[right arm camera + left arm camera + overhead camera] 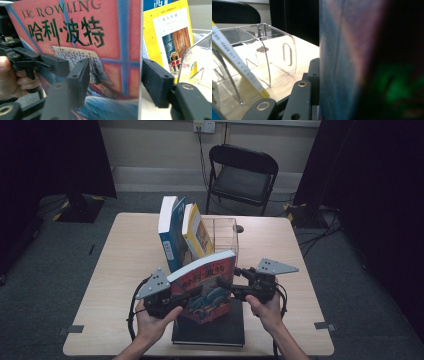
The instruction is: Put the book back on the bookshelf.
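1. Nearest the person, a black book (210,332) lies flat on the worktop (120,270).
2. Above it, the red book (207,290) stands tilted between the two hands, its cover facing the person.
3. The left hand-held gripper (192,292) is clamped on the red book's left side, its jaws reaching across the cover.
4. The right hand-held gripper (113,77) straddles the book's right edge with its jaws apart; the pad behind the book stands clear of it.
5. Just behind stand a yellow book (197,237) and a blue book (170,232), leaning in a clear plastic holder (225,235).
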